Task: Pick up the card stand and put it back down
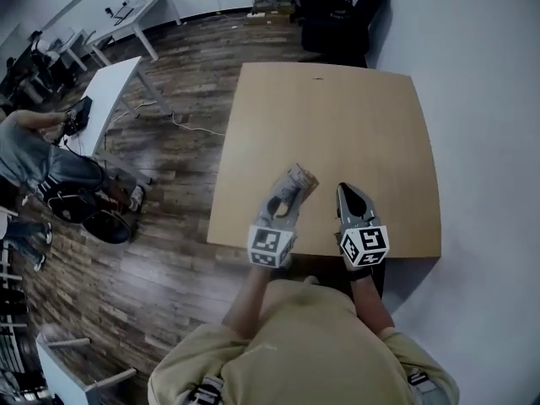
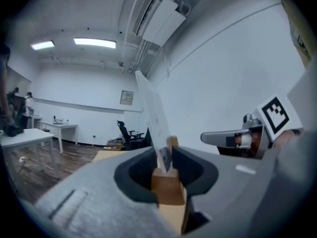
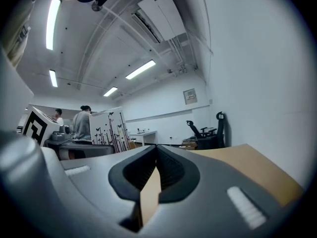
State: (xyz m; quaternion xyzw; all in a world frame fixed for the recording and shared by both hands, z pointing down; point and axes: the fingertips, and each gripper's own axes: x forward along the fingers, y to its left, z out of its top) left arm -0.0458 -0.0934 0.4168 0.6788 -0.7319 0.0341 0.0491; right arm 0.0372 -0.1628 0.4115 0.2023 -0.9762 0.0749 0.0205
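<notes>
The card stand (image 1: pixel 300 178) is a small wooden block with a white card upright in its slot. My left gripper (image 1: pixel 290 195) is shut on the block (image 2: pixel 167 186), and the card (image 2: pixel 153 114) rises between the jaws, tilted left. Whether the block's base touches the light wooden table (image 1: pixel 337 116) I cannot tell. To its right, my right gripper (image 1: pixel 342 190) is shut with nothing in it, near the table's front edge. In the right gripper view its jaws (image 3: pixel 156 150) meet, and the card (image 3: pixel 108 128), printed with black trees, shows at the left above the left gripper (image 3: pixel 74 150).
Black office chairs (image 1: pixel 337 11) stand beyond the table's far edge. White desks (image 1: pixel 110 91) and a seated person (image 1: pixel 34 154) are on the wooden floor to the left. A pale wall (image 1: pixel 489 99) runs close along the table's right side.
</notes>
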